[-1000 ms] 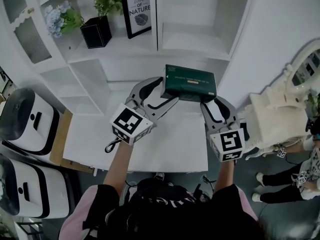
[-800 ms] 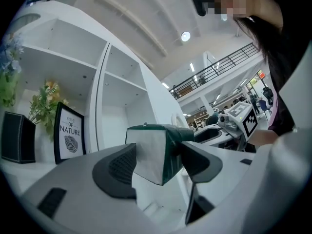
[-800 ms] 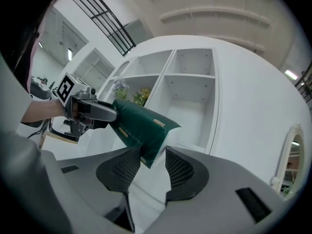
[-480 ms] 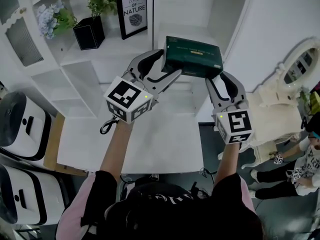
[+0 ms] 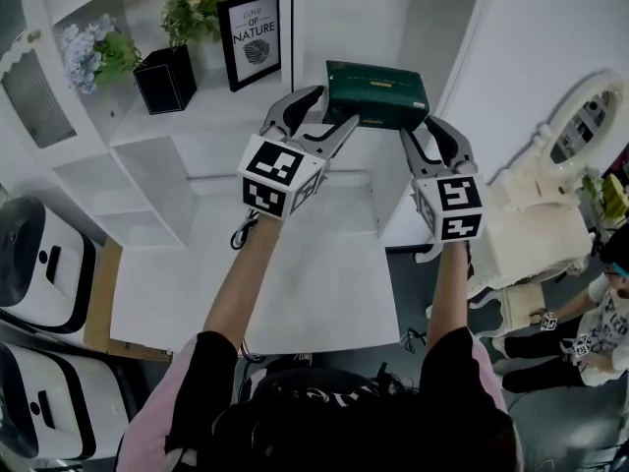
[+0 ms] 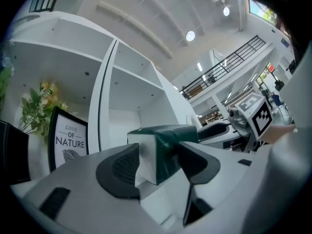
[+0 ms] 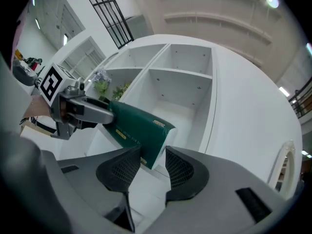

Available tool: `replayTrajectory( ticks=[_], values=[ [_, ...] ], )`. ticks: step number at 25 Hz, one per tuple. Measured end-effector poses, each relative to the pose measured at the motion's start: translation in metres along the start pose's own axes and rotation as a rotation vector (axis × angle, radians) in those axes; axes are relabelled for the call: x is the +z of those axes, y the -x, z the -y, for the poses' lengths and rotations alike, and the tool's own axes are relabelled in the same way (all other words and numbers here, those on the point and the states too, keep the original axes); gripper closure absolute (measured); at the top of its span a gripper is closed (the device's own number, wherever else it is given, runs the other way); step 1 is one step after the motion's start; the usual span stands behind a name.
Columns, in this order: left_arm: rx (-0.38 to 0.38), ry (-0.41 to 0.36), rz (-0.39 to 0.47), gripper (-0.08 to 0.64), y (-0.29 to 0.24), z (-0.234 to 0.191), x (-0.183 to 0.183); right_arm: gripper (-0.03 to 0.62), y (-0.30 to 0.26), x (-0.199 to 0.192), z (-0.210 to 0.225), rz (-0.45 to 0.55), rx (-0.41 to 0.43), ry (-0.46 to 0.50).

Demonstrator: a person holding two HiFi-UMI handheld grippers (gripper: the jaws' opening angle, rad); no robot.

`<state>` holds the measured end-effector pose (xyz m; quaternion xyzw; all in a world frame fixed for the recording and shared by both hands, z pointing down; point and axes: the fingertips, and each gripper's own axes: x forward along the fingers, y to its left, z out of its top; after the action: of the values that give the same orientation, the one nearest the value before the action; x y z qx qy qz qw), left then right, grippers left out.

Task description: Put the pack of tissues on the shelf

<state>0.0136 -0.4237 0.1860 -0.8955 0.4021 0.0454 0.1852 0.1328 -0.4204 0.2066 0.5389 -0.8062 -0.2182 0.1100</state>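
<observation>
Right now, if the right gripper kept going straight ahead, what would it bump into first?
The right gripper holds the pack of tissues; beyond it lies an open compartment of the shelf, so probably that compartment's back wall, though depth is unclear.

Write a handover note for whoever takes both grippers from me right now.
The left tool is shut on the left end of the pack of tissues.
The right tool is shut on its right end.
The pack is held in the air at the mouth of the shelf, at its right-hand compartment, beside the one with the framed print.
Done: pack raised to the shelf.
Left: set it inside, open both tools, withdraw.
</observation>
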Motion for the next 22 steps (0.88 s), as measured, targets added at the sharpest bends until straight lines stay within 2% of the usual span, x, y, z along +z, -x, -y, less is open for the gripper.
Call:
replayTrajectory(
  ticks=[1, 3, 9, 17, 22],
  values=[
    [0.032, 0.002, -0.012, 0.307, -0.001, -0.002, -0.005, 0.405, -0.002, -0.001, -0.002, 0.010, 0.015, -0.012],
    [0.079, 0.021, -0.014, 0.322, -0.003, -0.006, -0.011, 0.405, -0.002, -0.003, -0.005, 0.043, 0.032, -0.052],
    [0.103, 0.053, -0.002, 0.328, -0.012, -0.011, -0.013, 0.405, -0.009, -0.003, 0.007, 0.070, -0.003, -0.090],
    [0.147, 0.084, -0.065, 0.334, -0.035, -0.020, -0.024, 0.417, -0.034, -0.016, 0.016, 0.027, -0.016, -0.133],
    [0.153, 0.014, -0.120, 0.342, -0.041, -0.016, -0.027, 0.423, -0.044, -0.023, 0.024, 0.017, -0.047, -0.174]
  ],
)
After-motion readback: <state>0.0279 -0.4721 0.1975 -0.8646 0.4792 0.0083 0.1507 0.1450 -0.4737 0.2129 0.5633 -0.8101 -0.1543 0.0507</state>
